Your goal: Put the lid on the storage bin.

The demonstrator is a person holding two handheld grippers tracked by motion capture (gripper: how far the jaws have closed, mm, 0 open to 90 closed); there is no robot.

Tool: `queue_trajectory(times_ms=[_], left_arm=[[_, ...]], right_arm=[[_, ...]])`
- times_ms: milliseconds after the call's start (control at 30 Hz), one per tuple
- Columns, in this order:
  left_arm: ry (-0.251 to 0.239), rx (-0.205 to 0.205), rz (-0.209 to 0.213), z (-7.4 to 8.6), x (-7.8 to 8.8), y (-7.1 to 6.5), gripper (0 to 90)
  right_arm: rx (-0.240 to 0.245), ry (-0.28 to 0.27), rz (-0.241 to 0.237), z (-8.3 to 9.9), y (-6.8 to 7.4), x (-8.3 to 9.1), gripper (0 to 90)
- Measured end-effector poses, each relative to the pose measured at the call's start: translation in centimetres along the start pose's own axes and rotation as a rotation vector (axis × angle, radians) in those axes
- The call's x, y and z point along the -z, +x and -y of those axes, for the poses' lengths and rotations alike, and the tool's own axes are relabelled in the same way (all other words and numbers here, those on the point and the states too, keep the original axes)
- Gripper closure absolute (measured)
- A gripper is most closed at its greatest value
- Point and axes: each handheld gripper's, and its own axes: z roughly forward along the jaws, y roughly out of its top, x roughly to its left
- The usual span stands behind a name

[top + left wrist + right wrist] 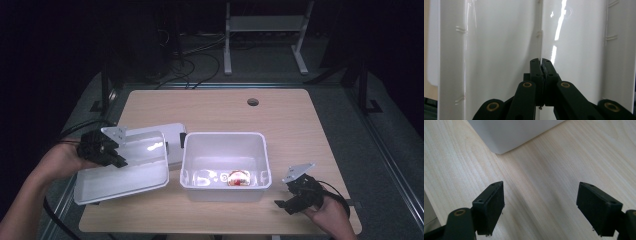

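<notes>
Left gripper (116, 159) is sitting at mid-left of the high view, jaws pinching the edge of a white rectangular plastic lid (131, 170) — in the left gripper view the black jaws (541, 65) are pressing together on a thin rib of that lid (499, 50). Lid is tilting, its near-left corner hanging past the light wooden table (280, 112) edge. Just right of it, a white rectangular plastic bin (225, 189) is sitting open, with a small red-and-white item (238, 179) inside, too blurred to identify. Right gripper (284, 204) is resting at lower right, jaws spread wide over bare wood (541, 192) — nothing between them, bin corner (504, 135) at upper left of its view.
</notes>
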Motion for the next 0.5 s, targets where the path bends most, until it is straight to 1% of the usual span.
queue_trajectory(times_ms=[100,167,233,400,433,467,500], left_arm=[[0.003,-0.022,-0.013,-1.6,0.7,0.2,89.1],[0.002,-0.037,-0.006,-2.6,1.0,0.4,89.1],[0.0,-0.047,-0.003,-3.7,1.2,0.6,89.1],[0.005,-0.087,0.003,-6.4,1.2,0.7,89.0],[0.005,-0.087,0.003,-6.4,1.2,0.7,89.0],[0.003,-0.104,0.007,-7.5,1.2,0.7,89.1],[0.003,-0.109,0.008,-8.1,1.1,0.6,89.0]], right_arm=[[0.0,-0.003,0.002,0.0,0.0,0.0,21.7],[-0.003,-0.004,0.002,0.1,-0.1,0.0,21.7],[-0.006,-0.004,0.003,0.1,-0.1,0.1,21.7],[-0.013,-0.009,0.003,0.3,-0.3,0.1,21.7],[-0.015,-0.009,0.003,0.3,-0.4,0.1,21.7],[-0.016,-0.007,0.004,0.3,-0.4,0.1,21.7],[-0.017,-0.007,0.004,0.4,-0.5,0.1,21.7]])
